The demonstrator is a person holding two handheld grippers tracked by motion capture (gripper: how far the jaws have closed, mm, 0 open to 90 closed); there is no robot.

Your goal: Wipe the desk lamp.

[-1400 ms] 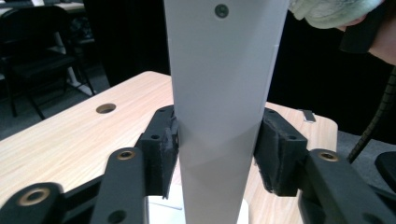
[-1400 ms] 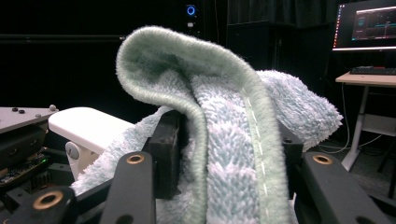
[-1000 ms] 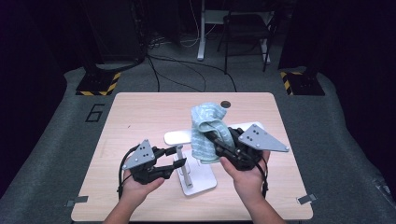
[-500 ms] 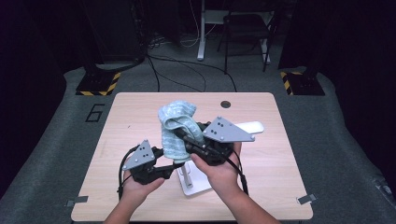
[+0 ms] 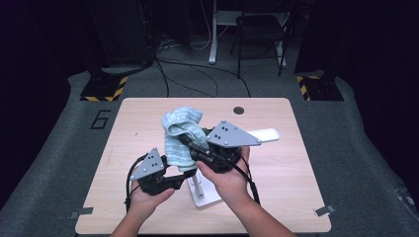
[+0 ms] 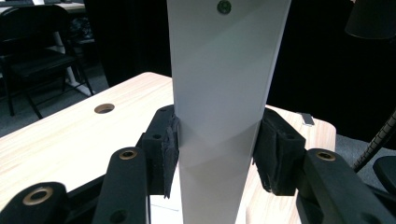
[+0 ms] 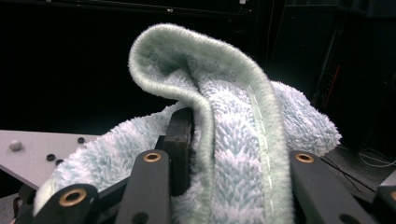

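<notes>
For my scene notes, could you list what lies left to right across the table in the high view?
Left gripper → light blue towel → right gripper with its grey plate → white flat piece.

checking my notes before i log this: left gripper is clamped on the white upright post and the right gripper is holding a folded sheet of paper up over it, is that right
One thing is off: the right gripper holds no paper. It is shut on a fluffy light blue towel, as the right gripper view shows plainly. The rest stands: the left gripper is clamped on the white upright post, and the high view shows the towel raised above it.
</notes>
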